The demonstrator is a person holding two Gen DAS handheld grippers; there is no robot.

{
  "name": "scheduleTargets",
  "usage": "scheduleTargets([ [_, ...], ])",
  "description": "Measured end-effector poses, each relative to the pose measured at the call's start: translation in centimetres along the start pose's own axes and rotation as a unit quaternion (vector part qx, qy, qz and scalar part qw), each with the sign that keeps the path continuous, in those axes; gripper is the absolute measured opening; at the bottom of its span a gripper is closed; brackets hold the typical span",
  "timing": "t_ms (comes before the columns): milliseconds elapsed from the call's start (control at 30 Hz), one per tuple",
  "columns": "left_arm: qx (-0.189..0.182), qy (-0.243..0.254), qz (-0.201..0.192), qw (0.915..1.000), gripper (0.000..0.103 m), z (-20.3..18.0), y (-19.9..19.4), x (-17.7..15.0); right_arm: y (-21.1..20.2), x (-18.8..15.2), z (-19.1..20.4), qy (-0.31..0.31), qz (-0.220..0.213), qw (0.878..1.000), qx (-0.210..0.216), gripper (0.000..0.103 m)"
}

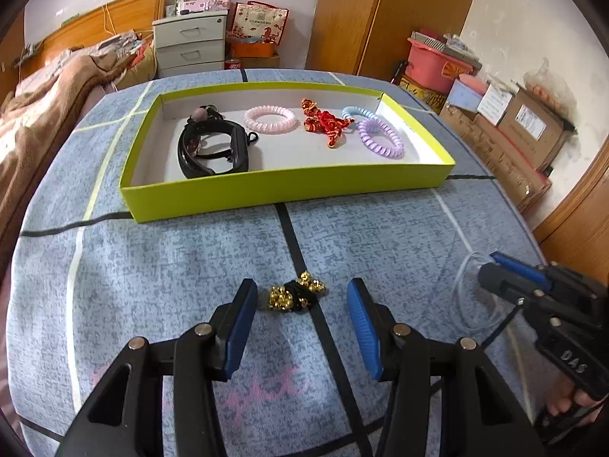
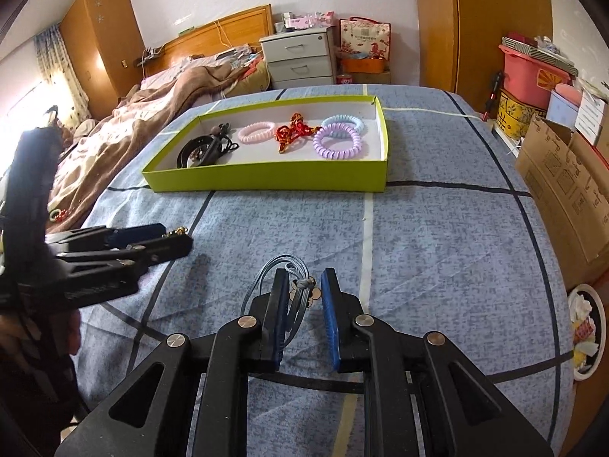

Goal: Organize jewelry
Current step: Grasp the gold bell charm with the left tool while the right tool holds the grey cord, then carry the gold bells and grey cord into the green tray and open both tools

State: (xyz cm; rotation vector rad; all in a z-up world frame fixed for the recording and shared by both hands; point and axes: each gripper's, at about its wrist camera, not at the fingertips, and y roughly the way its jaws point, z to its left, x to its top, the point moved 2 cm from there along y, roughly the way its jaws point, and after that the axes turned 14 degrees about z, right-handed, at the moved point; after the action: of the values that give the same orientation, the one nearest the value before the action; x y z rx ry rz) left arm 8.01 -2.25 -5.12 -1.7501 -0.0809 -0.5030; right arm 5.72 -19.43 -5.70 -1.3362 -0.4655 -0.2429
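1. The left gripper (image 1: 302,314) tilts down over the blue bedspread (image 1: 380,236), its jaws wide apart, a black-and-gold bead bracelet (image 1: 297,293) lying untouched between the fingertips.
2. The right gripper (image 2: 304,297) tilts down too, jaws narrowed around a pale blue cord necklace (image 2: 298,295); whether the pads actually pinch it is unclear.
3. A green tray (image 1: 285,186) farther back holds hair ties, watches and a red knot.
4. The hand under the right gripper is mostly cut off.
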Motion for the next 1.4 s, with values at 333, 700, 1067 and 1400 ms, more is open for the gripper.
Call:
scheduleTargets([
  [333,0.023,0.007,-0.001,0.9997,0.041,-0.4,0.2,0.1,-0.2,0.4,0.3,-0.008,-0.005,1.000,-0.002,0.018],
  [700,0.020,0.008,0.001,0.9998,0.021,-0.3,0.0,0.0,0.1,0.5,0.3,-0.007,-0.002,1.000,-0.002,0.018],
  [1067,0.016,0.006,-0.006,0.9998,0.021,-0.4,-0.6,0.0,-0.1,0.6,0.4,-0.008,-0.005,1.000,-0.002,0.018],
  [1400,0.010,0.011,-0.024,0.9996,0.021,-0.7,-2.1,0.5,-1.1,1.2,0.7,-0.013,-0.019,1.000,-0.002,0.018],
])
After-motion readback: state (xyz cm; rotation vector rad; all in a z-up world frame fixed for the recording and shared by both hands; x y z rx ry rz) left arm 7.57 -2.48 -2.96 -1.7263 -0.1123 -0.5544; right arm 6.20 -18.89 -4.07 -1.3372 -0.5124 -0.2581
